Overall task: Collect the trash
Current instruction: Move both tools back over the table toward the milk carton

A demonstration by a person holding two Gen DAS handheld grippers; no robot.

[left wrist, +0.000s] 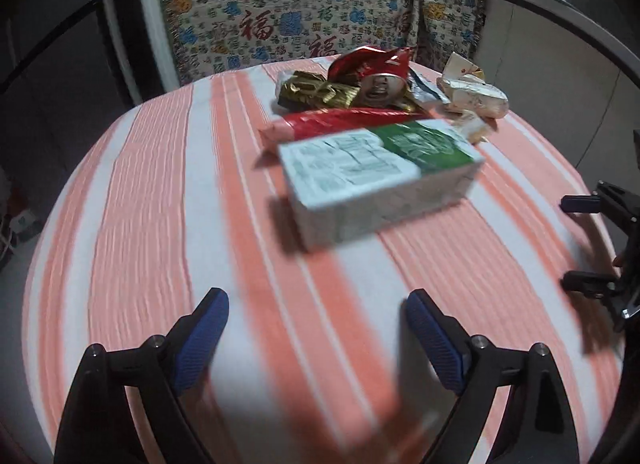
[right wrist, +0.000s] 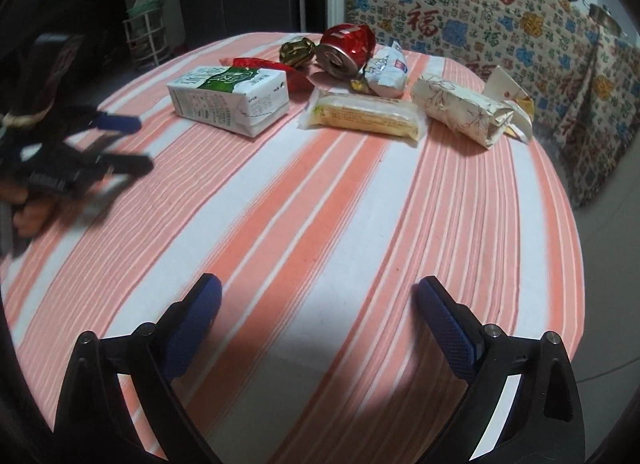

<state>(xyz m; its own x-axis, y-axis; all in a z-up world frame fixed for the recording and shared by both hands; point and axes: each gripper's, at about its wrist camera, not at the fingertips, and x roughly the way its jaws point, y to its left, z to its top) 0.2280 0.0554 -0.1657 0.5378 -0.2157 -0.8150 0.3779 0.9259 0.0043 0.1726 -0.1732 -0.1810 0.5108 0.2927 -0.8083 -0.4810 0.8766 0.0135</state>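
Trash lies at the far side of a round table with an orange-and-white striped cloth [left wrist: 160, 204] [right wrist: 320, 204]. A green-and-white milk carton [left wrist: 380, 180] [right wrist: 230, 98] lies nearest. Behind it are a red wrapper [left wrist: 340, 122] [right wrist: 272, 66], a crushed red can [left wrist: 372, 76] [right wrist: 344, 50], a gold wrapper [left wrist: 316, 90] [right wrist: 296, 50], a yellow snack pack [right wrist: 364, 114] and a floral paper pack [left wrist: 472, 94] [right wrist: 460, 110]. My left gripper [left wrist: 316, 328] [right wrist: 128, 144] is open and empty, short of the carton. My right gripper [right wrist: 320, 320] [left wrist: 580, 244] is open and empty, over bare cloth.
A sofa with a patterned cover [left wrist: 300, 12] [right wrist: 500, 16] stands behind the table. A white wire rack [right wrist: 146, 38] and dark cabinets stand at the far left in the right wrist view. A grey cabinet [left wrist: 552, 64] is at the right.
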